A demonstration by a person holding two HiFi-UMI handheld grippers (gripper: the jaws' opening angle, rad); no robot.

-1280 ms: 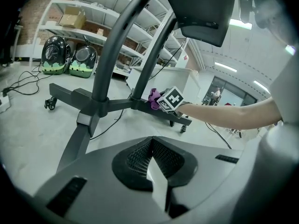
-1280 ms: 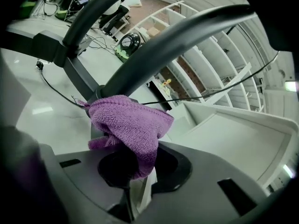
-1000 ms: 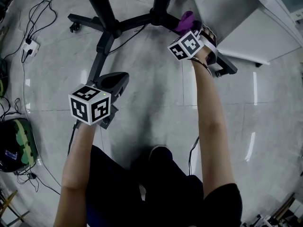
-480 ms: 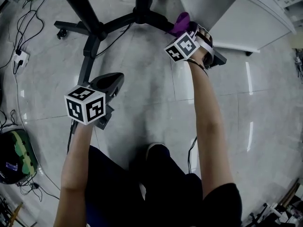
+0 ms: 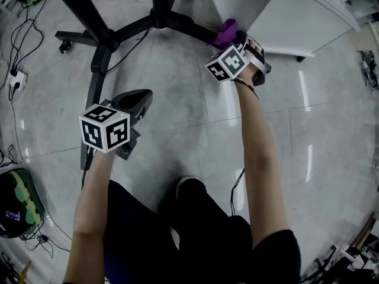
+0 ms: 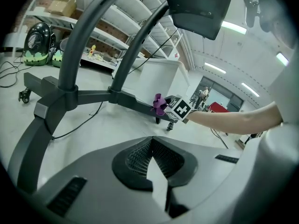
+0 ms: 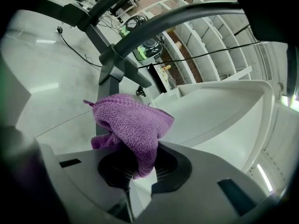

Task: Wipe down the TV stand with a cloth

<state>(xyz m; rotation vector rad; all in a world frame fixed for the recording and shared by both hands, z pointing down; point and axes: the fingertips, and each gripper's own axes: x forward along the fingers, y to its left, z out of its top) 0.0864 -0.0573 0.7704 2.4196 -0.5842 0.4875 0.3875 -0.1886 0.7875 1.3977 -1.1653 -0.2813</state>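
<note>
The right tool [image 5: 238,39] has its jaws clamped on a bunched purple cloth [image 5: 225,31], which lies against the black right-hand leg of the TV stand [image 5: 180,26], while the left tool [image 5: 134,103], jaws closed together on nothing, hangs over the grey floor [image 5: 177,117] beside another leg.
</note>
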